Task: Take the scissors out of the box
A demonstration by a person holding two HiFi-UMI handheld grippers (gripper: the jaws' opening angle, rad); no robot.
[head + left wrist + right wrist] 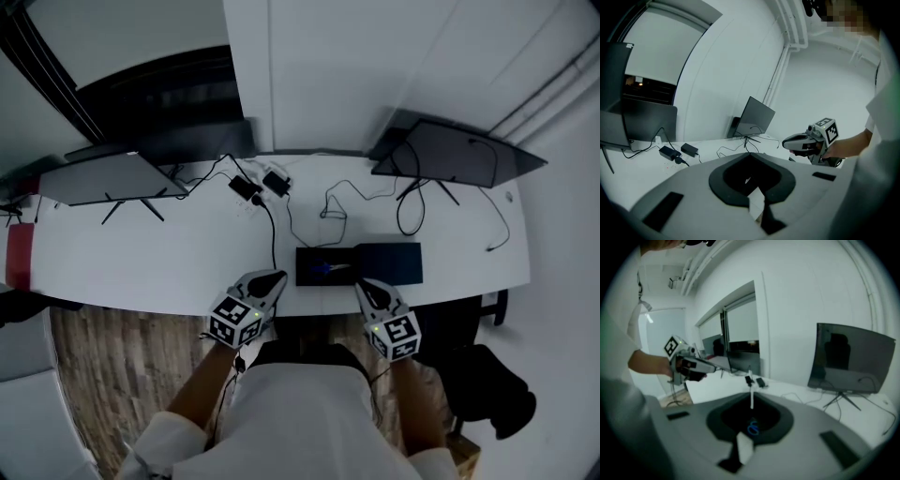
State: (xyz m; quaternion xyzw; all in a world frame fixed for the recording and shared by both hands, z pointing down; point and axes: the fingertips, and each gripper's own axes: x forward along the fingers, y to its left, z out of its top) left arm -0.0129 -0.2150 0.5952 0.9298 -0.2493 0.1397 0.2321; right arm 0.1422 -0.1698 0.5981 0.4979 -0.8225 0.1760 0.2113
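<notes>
A black box [375,263] lies open near the front edge of the white table [141,253]. Blue-handled scissors [325,269] rest in its left half. In the right gripper view the blue handles of the scissors [753,427] show through the hollow between the jaws. My left gripper [272,279] hovers at the table's front edge, left of the box, shut and empty. My right gripper [367,287] sits just in front of the box, shut with nothing held. Each gripper view shows the other: the right gripper [799,142] and the left gripper [696,366].
Two dark monitors [112,176] [450,155] stand at the back left and back right. Power adapters [261,184] and black cables [337,211] lie across the middle of the table. A black bag [492,384] sits on the floor at the right.
</notes>
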